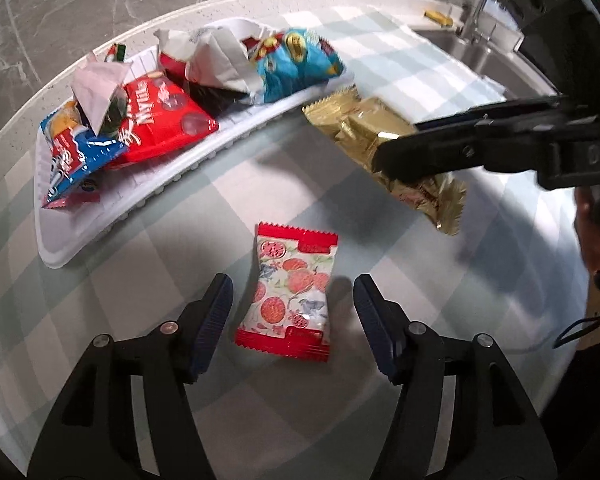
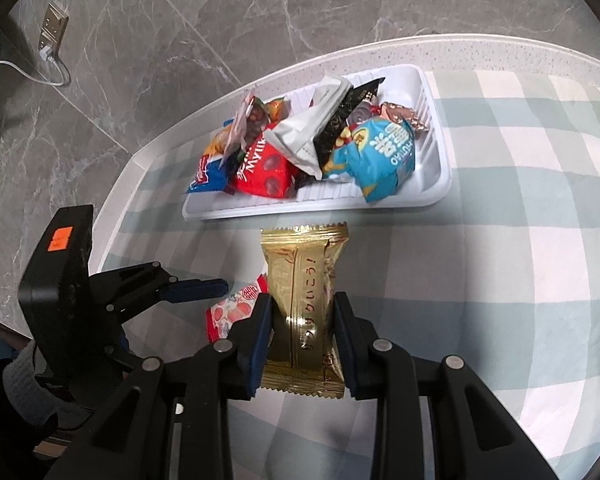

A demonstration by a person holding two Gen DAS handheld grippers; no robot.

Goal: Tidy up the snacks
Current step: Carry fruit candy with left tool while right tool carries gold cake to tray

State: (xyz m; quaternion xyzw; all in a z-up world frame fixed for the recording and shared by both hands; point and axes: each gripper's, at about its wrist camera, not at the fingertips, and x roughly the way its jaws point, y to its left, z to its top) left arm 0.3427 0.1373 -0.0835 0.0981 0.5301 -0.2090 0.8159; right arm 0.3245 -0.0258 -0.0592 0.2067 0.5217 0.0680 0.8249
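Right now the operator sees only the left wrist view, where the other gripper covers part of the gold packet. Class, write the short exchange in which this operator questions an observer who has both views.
Operator: Is the gold packet really gripped, or just underneath that gripper?
Observer: Gripped. The right gripper has both pads pressed against the sides of the gold packet.
Operator: Is anything in the tray hidden from me behind the light blue packet?
Observer: Yes. A copper-wrapped sweet lies behind the light blue packet, near the end wall of the white tray.
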